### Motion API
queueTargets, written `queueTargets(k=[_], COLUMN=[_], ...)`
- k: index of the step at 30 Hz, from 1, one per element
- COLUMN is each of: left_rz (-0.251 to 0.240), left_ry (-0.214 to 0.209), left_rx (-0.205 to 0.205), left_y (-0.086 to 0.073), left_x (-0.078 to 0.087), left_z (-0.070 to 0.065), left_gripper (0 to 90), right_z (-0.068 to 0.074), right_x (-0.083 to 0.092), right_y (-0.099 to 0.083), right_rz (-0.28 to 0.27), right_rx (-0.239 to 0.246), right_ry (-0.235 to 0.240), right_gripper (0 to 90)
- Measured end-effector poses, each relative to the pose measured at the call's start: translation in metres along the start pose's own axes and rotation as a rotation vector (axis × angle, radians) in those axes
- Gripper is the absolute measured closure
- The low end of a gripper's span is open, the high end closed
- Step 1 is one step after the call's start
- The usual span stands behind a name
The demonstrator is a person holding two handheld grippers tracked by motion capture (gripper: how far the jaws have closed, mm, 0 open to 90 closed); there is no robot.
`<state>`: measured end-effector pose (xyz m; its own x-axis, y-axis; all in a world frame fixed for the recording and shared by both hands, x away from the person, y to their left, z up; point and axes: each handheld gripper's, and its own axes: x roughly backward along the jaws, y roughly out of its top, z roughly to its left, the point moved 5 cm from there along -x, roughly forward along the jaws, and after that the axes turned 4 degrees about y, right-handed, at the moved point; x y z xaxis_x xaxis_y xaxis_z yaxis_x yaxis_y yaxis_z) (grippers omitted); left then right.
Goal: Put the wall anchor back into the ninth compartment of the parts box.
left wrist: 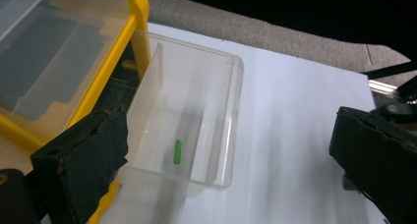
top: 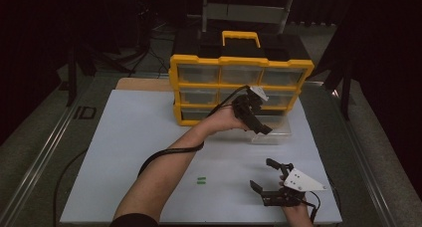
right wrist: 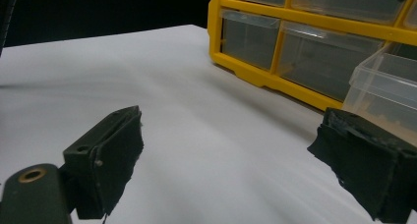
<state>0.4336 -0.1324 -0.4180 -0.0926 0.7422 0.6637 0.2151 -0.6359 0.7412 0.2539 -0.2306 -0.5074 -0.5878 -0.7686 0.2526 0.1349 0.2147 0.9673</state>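
My left fingers [left wrist: 226,155] hang spread above a clear drawer [left wrist: 196,111] pulled from the yellow organizer [top: 239,82], a green peg [left wrist: 177,151] lying inside, while my right fingers [right wrist: 236,165] rest spread over the white counter [right wrist: 196,126].

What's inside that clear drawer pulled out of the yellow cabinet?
One small green piece lies on the floor of the clear drawer. The drawer's back end, inside the cabinet, is hidden.

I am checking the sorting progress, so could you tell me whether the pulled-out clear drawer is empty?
Not empty: the clear drawer, pulled out of the yellow organiser, holds one small green piece on its floor.
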Motion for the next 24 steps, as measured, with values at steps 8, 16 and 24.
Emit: queueTargets(k=[8,16,24], left_rz=[-0.014,-0.029,-0.033], left_ry=[-0.038,-0.046,-0.029], left_rx=[0.004,-0.007,-0.028], left_y=[-0.015,-0.03,-0.049], left_x=[0.023,0.046,0.065], left_z=[-0.005,-0.011,-0.018], left_gripper=[0.2,0.3,0.3], right_z=[0.001,0.002,0.002], right_x=[-0.001,-0.003,-0.004], right_y=[-0.001,-0.001,-0.001], right_rz=[0.006,0.011,0.011], right_rx=[0.002,0.0,-0.003], right_ry=[0.005,0.008,0.007], right_gripper=[9.7,9.6,9.7])
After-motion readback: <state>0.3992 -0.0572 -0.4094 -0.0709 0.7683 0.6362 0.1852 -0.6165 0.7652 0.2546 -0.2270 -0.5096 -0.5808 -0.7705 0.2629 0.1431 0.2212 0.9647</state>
